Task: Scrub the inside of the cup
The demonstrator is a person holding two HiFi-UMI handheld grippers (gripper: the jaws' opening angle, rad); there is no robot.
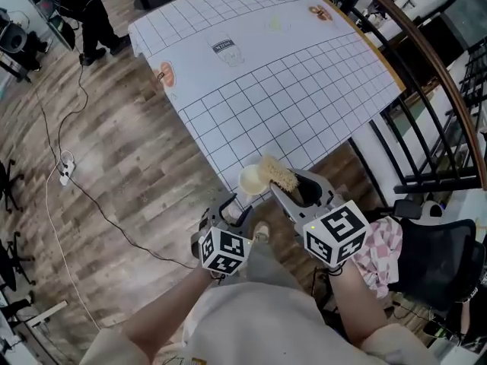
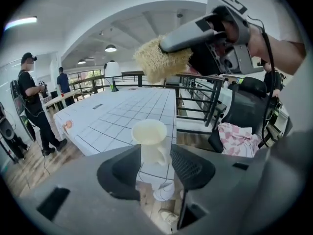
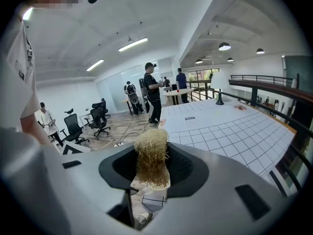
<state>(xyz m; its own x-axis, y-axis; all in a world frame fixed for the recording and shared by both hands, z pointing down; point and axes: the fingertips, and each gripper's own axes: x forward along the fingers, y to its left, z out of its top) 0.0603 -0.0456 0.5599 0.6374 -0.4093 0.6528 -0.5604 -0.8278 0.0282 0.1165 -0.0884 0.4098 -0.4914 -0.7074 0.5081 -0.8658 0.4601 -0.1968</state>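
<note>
Now left gripper [image 1: 236, 207] jaws wide, cream cup [image 2: 150, 140] between them, unpressed, at tabletop [image 1: 289, 90] corner. Right gripper [image 3: 152, 168] jaws clamp straw brush [image 3: 151, 153], bristles near cup rim.

Matt cream plastic cup [image 2: 149, 135], brush [image 3: 151, 155] with rough straw-like bristles, wood-plank floor [image 1: 114, 173]

White gridded desk [image 1: 304, 90] runs off beyond the jaws; a cream cup [image 1: 251, 179] stands on its near corner, between the jaws of the left gripper [image 2: 155, 154].
</note>
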